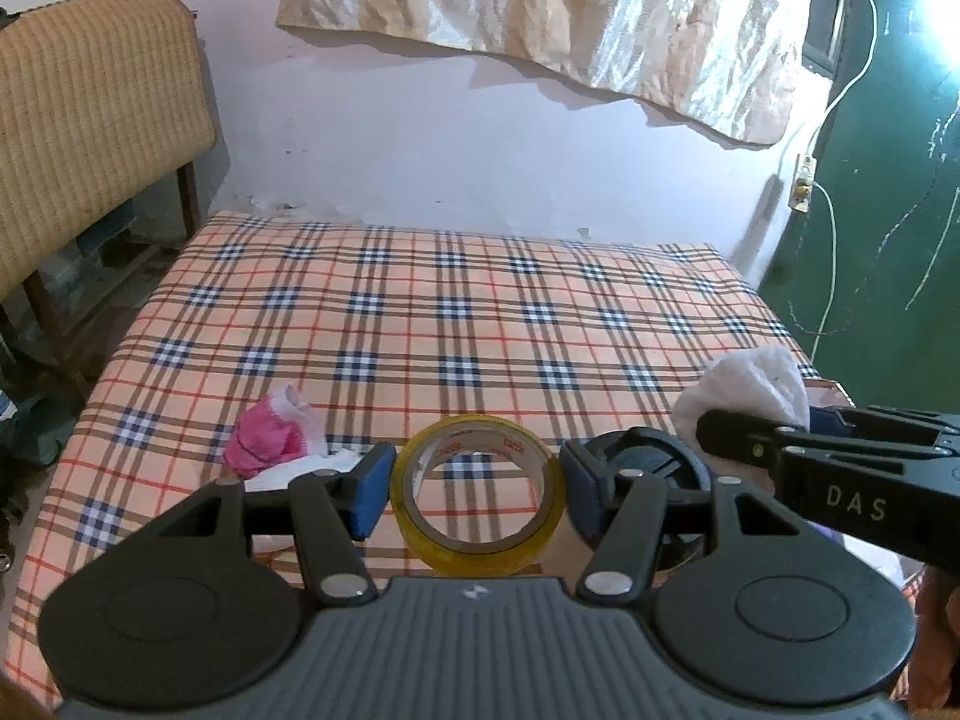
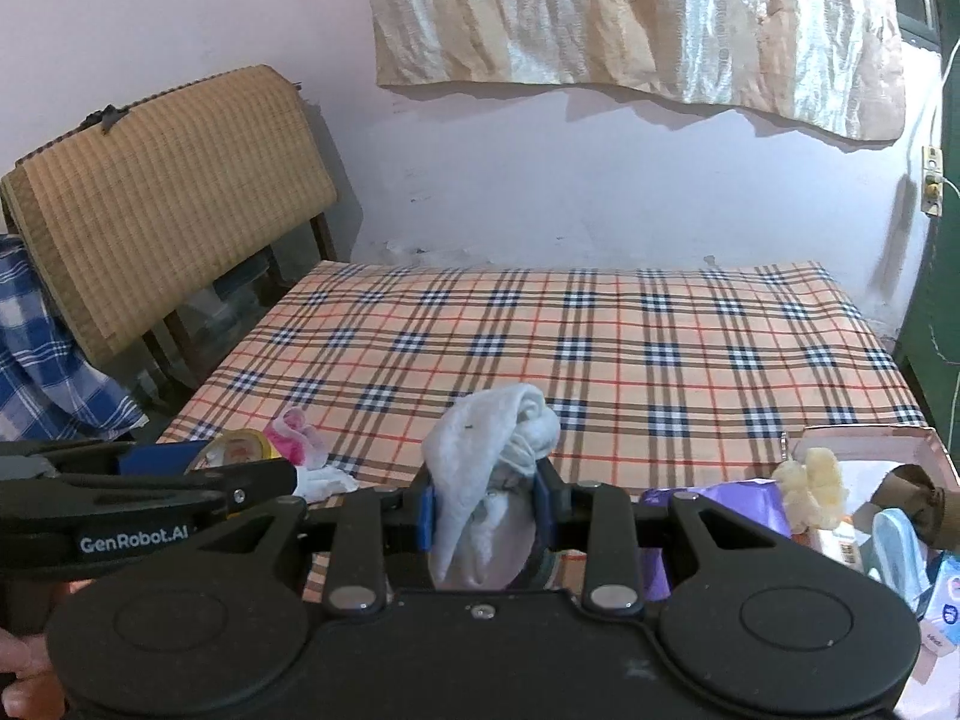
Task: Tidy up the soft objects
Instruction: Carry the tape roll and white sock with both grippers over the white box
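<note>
Sorting looks half done: right hand-held gripper (image 2: 485,510) clamps a white cloth (image 2: 492,450), left hand-held gripper (image 1: 477,489) holds a tape roll (image 1: 477,495), pink sock (image 1: 267,438) beside that roll awaits.

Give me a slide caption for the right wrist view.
Right gripper clamps a white cloth above the plaid bed.

Dim bluish room, glaring lamp upper right, fisheye-curved edges, sharp focus
</note>
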`<state>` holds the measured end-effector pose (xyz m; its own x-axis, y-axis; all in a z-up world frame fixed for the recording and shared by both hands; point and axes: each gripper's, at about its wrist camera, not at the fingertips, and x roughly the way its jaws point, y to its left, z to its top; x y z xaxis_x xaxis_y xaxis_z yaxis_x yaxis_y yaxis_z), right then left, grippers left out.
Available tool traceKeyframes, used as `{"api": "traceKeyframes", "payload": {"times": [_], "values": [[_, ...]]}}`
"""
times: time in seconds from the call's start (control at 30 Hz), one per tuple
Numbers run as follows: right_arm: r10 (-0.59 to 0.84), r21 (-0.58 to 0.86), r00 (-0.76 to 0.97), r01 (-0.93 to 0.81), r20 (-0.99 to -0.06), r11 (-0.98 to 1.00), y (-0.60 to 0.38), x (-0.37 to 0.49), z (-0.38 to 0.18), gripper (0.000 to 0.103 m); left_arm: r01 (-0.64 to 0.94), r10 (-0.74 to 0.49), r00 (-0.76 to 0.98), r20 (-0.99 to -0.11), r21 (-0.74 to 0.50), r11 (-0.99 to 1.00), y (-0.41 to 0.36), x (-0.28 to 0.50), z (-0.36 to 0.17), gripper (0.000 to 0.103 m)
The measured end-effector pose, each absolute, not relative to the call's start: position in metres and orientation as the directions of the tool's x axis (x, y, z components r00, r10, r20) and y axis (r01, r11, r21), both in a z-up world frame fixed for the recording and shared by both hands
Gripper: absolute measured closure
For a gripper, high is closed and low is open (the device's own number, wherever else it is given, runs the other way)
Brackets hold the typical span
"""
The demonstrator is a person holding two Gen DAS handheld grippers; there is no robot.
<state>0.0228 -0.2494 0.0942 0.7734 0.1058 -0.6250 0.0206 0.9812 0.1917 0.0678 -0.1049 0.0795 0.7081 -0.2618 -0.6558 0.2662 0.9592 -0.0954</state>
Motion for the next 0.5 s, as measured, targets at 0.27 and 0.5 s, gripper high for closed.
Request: {"api": "traceKeyframes", "payload": {"times": [0.27,0.5], "values": [[0.079,0.184,0.777,0.047,-0.624,0.982,-0.269,0.016,0.095,0.065,0.303,-0.296,0.695,-0.655,-0.107,0.947,-0.123,0.065,0.078,0.042],[0.057,0.18,0.776,0.074,-0.628,0.981,-0.286,0.011,0.092,0.065,0.333,-0.319,0.678,-0.663,-0.11,0.936,-0.138,0.065,0.074,0.042]]}}
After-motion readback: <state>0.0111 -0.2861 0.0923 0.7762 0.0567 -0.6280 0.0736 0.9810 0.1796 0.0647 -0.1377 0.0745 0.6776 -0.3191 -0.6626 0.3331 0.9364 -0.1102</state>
